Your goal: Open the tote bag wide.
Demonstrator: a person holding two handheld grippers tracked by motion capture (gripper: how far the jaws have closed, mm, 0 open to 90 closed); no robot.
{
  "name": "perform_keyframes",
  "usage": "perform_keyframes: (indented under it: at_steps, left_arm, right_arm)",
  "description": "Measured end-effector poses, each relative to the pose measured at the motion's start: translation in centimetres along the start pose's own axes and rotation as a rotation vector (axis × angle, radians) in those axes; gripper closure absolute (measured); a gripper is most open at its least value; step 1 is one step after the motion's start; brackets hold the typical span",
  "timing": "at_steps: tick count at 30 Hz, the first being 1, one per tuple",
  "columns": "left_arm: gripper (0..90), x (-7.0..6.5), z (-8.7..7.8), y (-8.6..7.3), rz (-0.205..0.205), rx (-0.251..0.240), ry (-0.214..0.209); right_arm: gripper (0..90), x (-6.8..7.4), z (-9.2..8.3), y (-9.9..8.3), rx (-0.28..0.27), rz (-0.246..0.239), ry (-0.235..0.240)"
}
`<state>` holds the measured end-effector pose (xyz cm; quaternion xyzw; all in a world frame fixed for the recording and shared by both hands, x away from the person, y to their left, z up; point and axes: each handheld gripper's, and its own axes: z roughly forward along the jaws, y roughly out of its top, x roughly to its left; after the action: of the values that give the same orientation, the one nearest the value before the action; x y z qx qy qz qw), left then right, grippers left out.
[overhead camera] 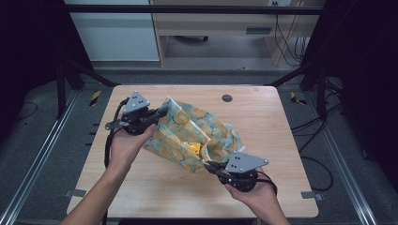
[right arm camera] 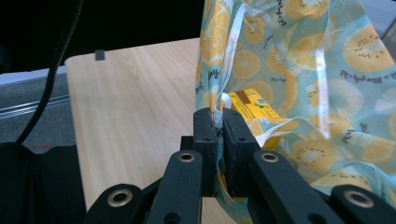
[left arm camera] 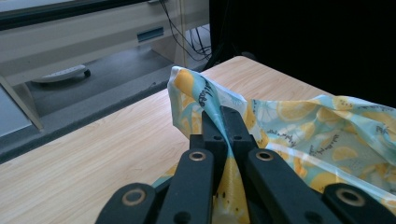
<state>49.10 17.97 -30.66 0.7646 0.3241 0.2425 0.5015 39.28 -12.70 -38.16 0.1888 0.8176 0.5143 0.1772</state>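
Wooden table [overhead camera: 155, 197] carries a teal bag [overhead camera: 187, 136] printed with yellow citrus slices, lying across the middle of the top, mouth spread between the two grippers. Left gripper [overhead camera: 162, 114] sits at the bag's far-left edge; in the left gripper view its jaws are closed tight on a raised fold of the bag rim [left arm camera: 196, 93], fabric pinched between them. Right gripper [overhead camera: 210, 165] is at the bag's near-right edge; in the right gripper view its jaws are likewise clamped together on a strip of the rim, with no gap visible. Inside the opened bag lies a yellow carton [right arm camera: 254, 105], just beyond the right jaws. A small dark round insert [overhead camera: 227, 98] sits in the tabletop behind the bag.
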Motion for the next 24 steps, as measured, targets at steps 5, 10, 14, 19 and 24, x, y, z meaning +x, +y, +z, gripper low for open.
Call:
perform_keyframes:
  at_steps: [5,10,14,19,24]
  left_arm:
    - [90.0,-0.4,-1.7,-1.8,-0.009,-0.012,-0.014]
    - [90.0,-0.5,-3.5,-4.0,-0.019,-0.040,-0.004]
    - [90.0,-0.2,-4.6,-6.0,-0.045,-0.053,0.003]
    - [90.0,0.8,-4.2,-9.6,-0.075,0.011,0.025]
    - [90.0,1.2,-3.3,-11.2,-0.078,0.044,0.030]
  right_arm:
    - [85.5,0.8,0.3,-0.4,0.028,-0.012,0.017]
    - [85.5,1.6,1.4,-1.1,0.060,-0.023,0.046]
    - [84.1,1.8,2.3,-1.7,0.073,-0.006,0.068]
    - [83.4,1.9,3.5,-2.9,0.110,0.016,0.086]
    - [83.1,1.7,4.3,-3.9,0.146,0.026,0.090]
